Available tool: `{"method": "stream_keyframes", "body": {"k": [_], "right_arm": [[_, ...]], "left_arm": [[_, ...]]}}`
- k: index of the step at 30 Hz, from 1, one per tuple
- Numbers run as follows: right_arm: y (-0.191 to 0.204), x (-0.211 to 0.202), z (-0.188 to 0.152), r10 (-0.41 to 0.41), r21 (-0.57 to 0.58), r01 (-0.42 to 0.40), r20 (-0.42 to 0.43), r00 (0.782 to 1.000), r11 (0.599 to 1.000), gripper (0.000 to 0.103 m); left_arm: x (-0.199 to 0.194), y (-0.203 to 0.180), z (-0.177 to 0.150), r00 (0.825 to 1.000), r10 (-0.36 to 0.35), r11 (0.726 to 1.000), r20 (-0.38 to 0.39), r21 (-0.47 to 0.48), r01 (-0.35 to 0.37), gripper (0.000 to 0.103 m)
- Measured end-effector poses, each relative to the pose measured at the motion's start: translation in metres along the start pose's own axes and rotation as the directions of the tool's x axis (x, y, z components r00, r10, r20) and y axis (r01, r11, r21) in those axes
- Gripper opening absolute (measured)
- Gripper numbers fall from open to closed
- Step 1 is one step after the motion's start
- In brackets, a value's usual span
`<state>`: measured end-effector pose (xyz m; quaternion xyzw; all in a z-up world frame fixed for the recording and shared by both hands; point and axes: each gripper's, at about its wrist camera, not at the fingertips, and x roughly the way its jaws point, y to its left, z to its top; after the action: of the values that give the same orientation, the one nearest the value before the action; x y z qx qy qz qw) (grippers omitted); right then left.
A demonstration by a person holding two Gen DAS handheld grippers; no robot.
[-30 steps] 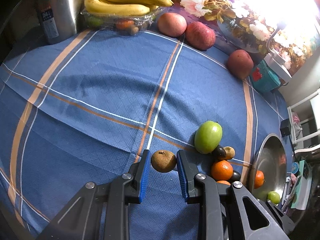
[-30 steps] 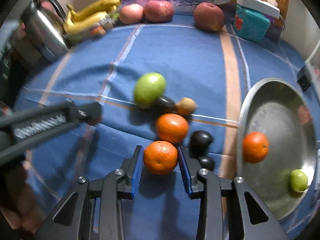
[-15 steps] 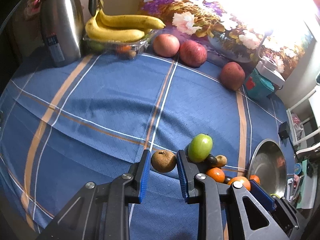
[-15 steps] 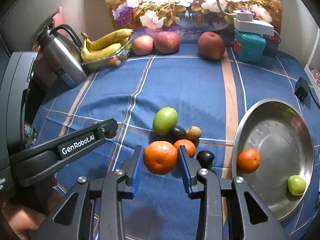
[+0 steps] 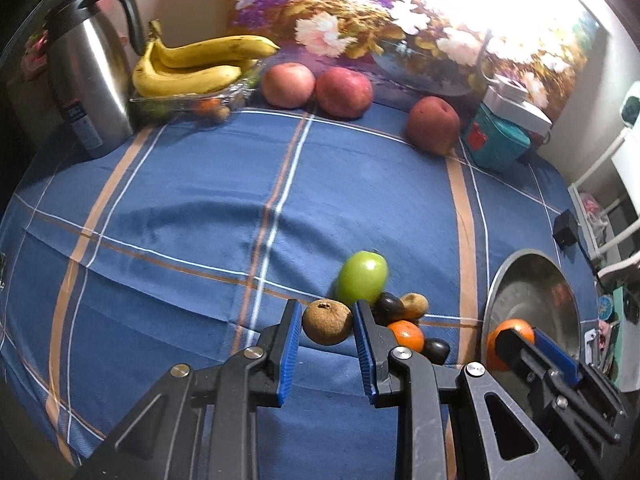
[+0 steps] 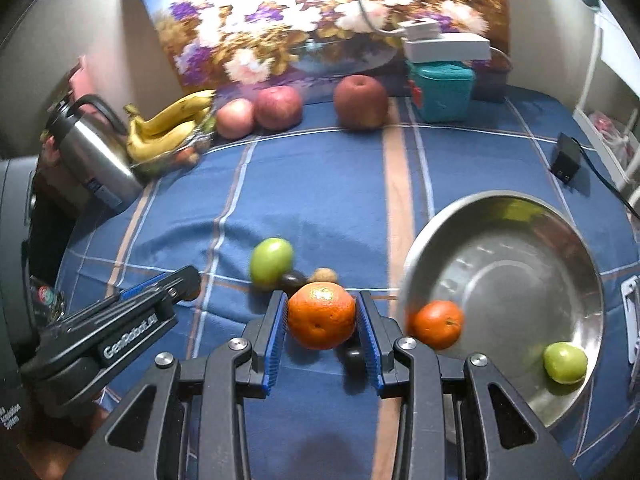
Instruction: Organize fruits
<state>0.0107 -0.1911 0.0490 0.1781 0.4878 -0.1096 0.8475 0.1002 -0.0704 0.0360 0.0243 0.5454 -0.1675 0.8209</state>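
Orange, round, dimpled-skinned mandarin (image 6: pixel 321 316) clamped between blue ribbed pads of right gripper (image 6: pixel 322 326), lower centre of right wrist view, just left of shiny steel bowl (image 6: pixel 496 216) at right. Brown, rough-skinned round fruit (image 5: pixel 327 322) pinched likewise in left gripper (image 5: pixel 326 336), lower centre of left wrist view, above blue plaid cloth (image 5: pixel 192 208). Probably light and firm, skins yielding under hard squeeze; best gripped across widest middle. Likely rolling once released into bowl.

Two downward wrist views, sharing blue tablecloth (image 5: pixel 200 184) and bowl (image 6: pixel 520 216).
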Motion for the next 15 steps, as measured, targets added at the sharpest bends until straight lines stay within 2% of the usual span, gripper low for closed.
{"method": "stream_keyframes", "body": {"k": [6, 15], "right_arm": [[-0.028, -0.002, 0.002, -0.043, 0.050, 0.043, 0.002, 0.999, 0.998, 0.036], [-0.072, -0.008, 0.002, -0.106, 0.125, 0.105, 0.000, 0.994, 0.987, 0.037]], "left_arm": [[0.004, -0.024, -0.005, 1.000, -0.015, 0.999, -0.013, 0.051, 0.016, 0.028], [0.005, -0.071, -0.016, 0.997, -0.075, 0.986, -0.034, 0.147, 0.079, 0.028]]}}
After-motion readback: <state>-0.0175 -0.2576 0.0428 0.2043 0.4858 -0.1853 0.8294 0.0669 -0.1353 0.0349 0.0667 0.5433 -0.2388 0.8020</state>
